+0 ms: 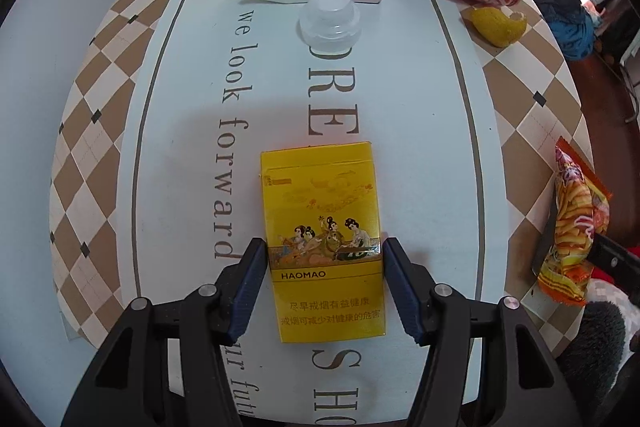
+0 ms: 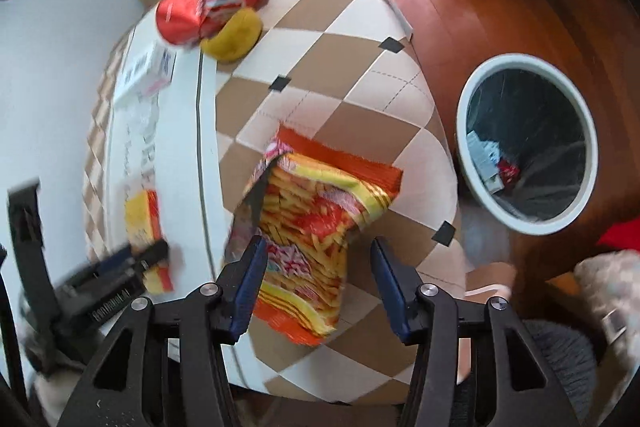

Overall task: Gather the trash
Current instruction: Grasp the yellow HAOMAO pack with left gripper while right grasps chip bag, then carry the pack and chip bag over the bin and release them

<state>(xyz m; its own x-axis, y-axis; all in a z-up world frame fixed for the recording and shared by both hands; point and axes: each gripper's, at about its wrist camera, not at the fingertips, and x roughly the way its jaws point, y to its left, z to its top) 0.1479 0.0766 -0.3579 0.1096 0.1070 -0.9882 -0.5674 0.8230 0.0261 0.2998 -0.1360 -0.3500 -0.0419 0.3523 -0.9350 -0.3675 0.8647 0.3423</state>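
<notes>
On the counter (image 1: 120,75), the left claw (image 1: 324,259) stands open astride the yellow cigarette pack (image 1: 324,243), not gripping it, while just beside that pack the right claw (image 2: 318,259) gapes wide around the snack bag (image 2: 316,227), pads apart from it.

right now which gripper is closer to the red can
Right, I'd judge. The right gripper straddles the snack bag on the red can's side; the left gripper straddles the cigarette pack mid-table.
</notes>
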